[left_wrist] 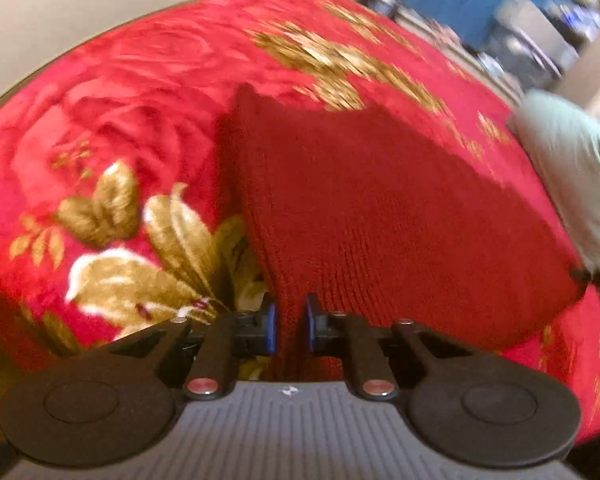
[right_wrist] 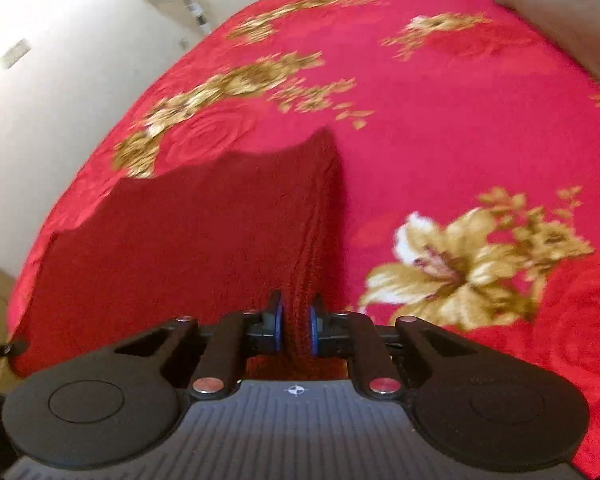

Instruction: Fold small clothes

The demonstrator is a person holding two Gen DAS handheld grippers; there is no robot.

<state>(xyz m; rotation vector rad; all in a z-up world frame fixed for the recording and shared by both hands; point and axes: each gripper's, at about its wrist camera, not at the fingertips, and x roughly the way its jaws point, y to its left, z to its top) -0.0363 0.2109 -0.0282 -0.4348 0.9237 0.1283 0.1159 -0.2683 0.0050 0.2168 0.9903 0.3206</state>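
- left gripper (left_wrist: pixel 291 330): jaws pinched tight on a bunched edge of the dark red knit garment (left_wrist: pixel 380 216), cloth squeezed right between the blue pads.
- right gripper (right_wrist: pixel 296 330): same deal, jaws clamped on a roll of that same knit garment (right_wrist: pixel 204 232) at the other side.
- So the piece hangs stretched between the two grips, lifted over the red floral blanket (left_wrist: pixel 120 92). Its far edge looks like it's near or on the blanket, can't tell which, too blurry.
- Progress-wise I'd say a fold is underway, not finished: nothing's laid flat or squared off. Can't tell if it's already doubled over.
- Left to do, my guess: lay it down, crease, let go.
- Containers: none visible, no basket or bin. There's a pale green cloth (left_wrist: pixel 572 168) at the right of the left view, unclear what.
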